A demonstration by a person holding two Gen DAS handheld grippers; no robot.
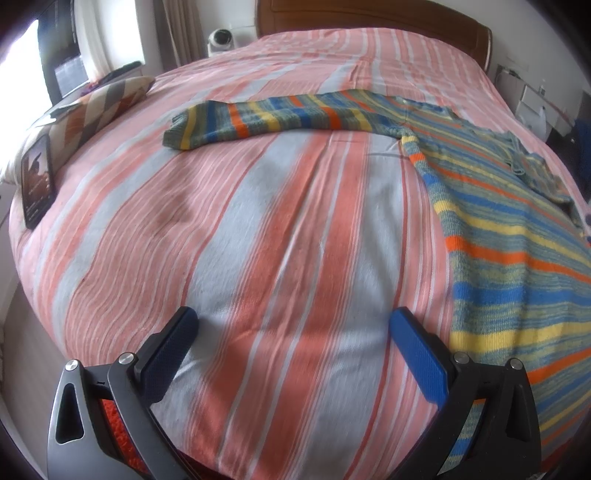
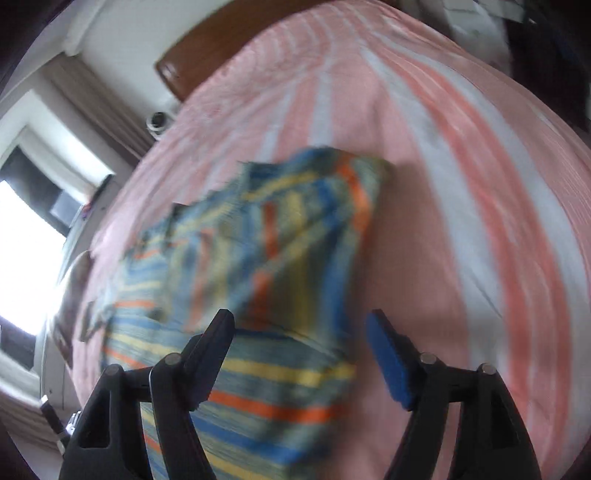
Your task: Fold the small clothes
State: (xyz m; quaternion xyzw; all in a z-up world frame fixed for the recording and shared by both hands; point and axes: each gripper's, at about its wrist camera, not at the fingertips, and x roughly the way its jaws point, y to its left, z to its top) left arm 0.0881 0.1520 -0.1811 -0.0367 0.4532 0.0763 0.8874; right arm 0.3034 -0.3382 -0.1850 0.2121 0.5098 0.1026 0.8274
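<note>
A striped knit sweater (image 1: 498,236) in blue, yellow, orange and green lies flat on the bed at the right, one sleeve (image 1: 266,120) stretched out to the left. My left gripper (image 1: 293,325) is open and empty over bare bedsheet, left of the sweater's hem. In the blurred right wrist view the sweater (image 2: 258,295) has a sleeve folded over its body. My right gripper (image 2: 301,328) is open, empty, just above the sweater's right edge.
The bed (image 1: 258,240) has a pink, orange and pale blue striped sheet and a wooden headboard (image 1: 369,14). A patterned pillow (image 1: 99,107) and a phone (image 1: 37,181) lie at the left edge. A white device (image 1: 221,40) stands beyond the bed.
</note>
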